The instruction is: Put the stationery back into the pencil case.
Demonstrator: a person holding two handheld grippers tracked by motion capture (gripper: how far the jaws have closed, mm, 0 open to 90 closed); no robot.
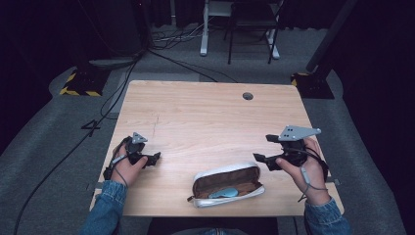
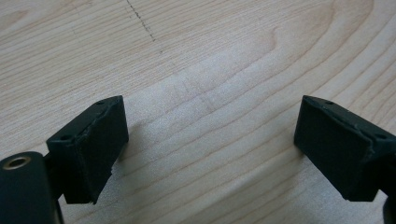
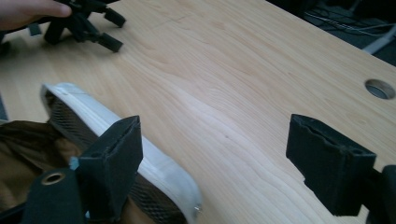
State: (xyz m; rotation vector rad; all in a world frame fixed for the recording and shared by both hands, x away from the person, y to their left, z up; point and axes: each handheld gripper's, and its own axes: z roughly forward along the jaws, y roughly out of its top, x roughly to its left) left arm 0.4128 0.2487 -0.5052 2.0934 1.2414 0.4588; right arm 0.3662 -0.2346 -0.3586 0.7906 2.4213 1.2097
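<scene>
An open white pencil case [image 1: 226,184] with a brown lining lies near the table's front edge, and a light blue object [image 1: 223,192] sits inside it. My left gripper [image 1: 152,159] rests low on the wooden table [image 1: 205,122] left of the case, jaws wide apart and pointing right. In the left gripper view the open left gripper [image 2: 210,116] has only bare wood between its pads. My right gripper [image 1: 264,148] hovers just right of the case, open and pointing left. In the right gripper view the case's white rim [image 3: 154,163] lies beside the left jaw of the right gripper [image 3: 212,130].
A round cable hole [image 1: 247,96] is in the table's far right part. Beyond the table stand a chair [image 1: 252,24] and a white desk leg [image 1: 204,34]. Cables run across the floor, and a yellow-black striped stand base [image 1: 80,83] sits at the far left.
</scene>
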